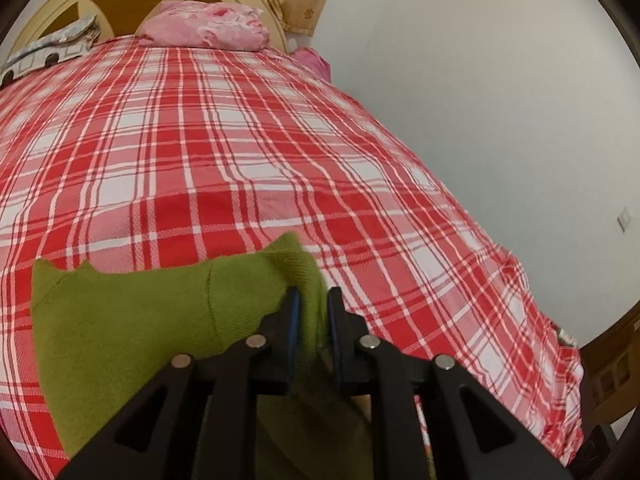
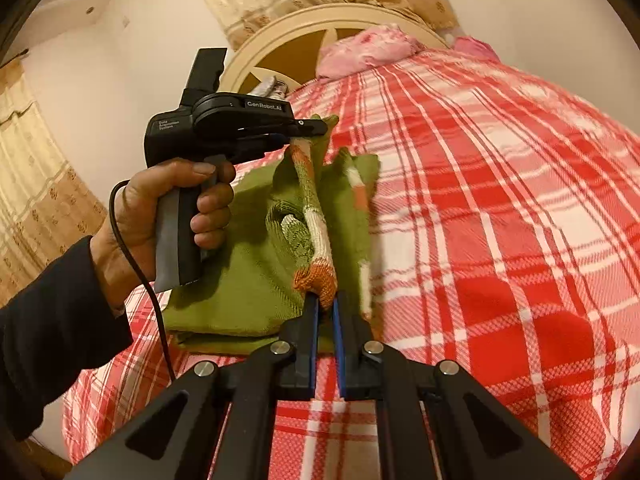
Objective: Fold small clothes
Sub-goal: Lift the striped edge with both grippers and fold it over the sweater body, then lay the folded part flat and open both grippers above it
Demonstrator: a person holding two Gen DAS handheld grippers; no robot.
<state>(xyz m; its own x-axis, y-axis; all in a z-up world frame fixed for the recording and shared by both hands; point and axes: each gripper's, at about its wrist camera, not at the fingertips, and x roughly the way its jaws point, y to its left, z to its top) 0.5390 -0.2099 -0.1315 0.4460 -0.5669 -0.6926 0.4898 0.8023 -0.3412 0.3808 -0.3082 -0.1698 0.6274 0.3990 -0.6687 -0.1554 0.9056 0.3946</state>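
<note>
Both grippers pinch the green sweater (image 2: 248, 280): left gripper (image 1: 313, 308) & right gripper (image 2: 325, 307). Lots of bare bed (image 1: 200, 140) past it.

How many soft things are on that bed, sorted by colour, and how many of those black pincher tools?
Green knitted garment, orange-and-white trimmed: 1
Pink items, a floral pillow and a brighter bundle beside it: 2
Grey-and-white patterned cloth: 1
Red-and-white plaid bedspread: 1
Black grippers, left and right: 2
Total: 7
</note>
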